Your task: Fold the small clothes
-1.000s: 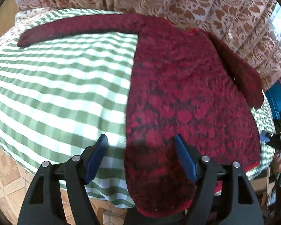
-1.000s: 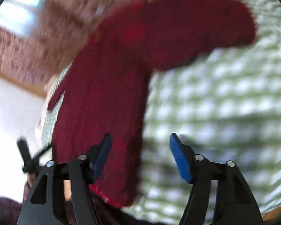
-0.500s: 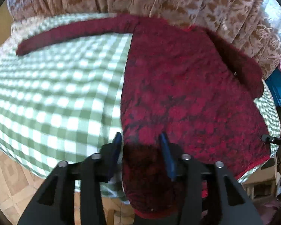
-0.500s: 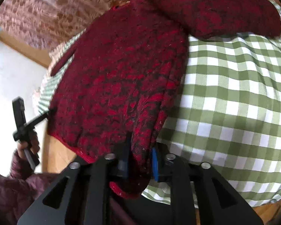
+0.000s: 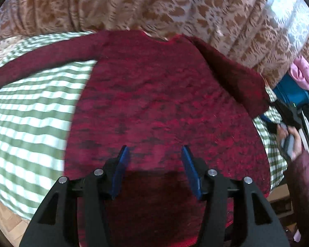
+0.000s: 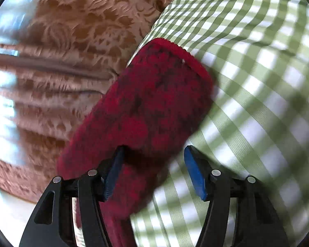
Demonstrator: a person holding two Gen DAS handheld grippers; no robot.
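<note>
A dark red knitted sweater [image 5: 158,94] lies flat on the green-and-white checked cloth [image 5: 26,123], neck toward the curtain. One sleeve [image 5: 41,61] stretches out to the left and the other [image 5: 237,82] slants down to the right. My left gripper [image 5: 154,164] hovers over the middle of the hem. Its jaws are opening and nothing is pinched between them. In the right wrist view the right gripper [image 6: 153,164] is over a red sleeve [image 6: 154,103] with its cuff pointing away. Those jaws are opening too, and the sleeve lies loose under them.
A brown patterned curtain [image 5: 154,4] hangs behind the table. At the right edge a person's hand [image 5: 292,142] in a maroon cuff holds a black handle. A blue object [image 5: 290,92] and a pink cloth [image 5: 302,72] sit beyond it. Tiled floor [image 5: 6,222] shows at lower left.
Half a second ago both grippers were shut on the sweater's lower edge; now both have let go. The left one has shifted right to the hem's middle, and the right one has swung to the sleeve.
</note>
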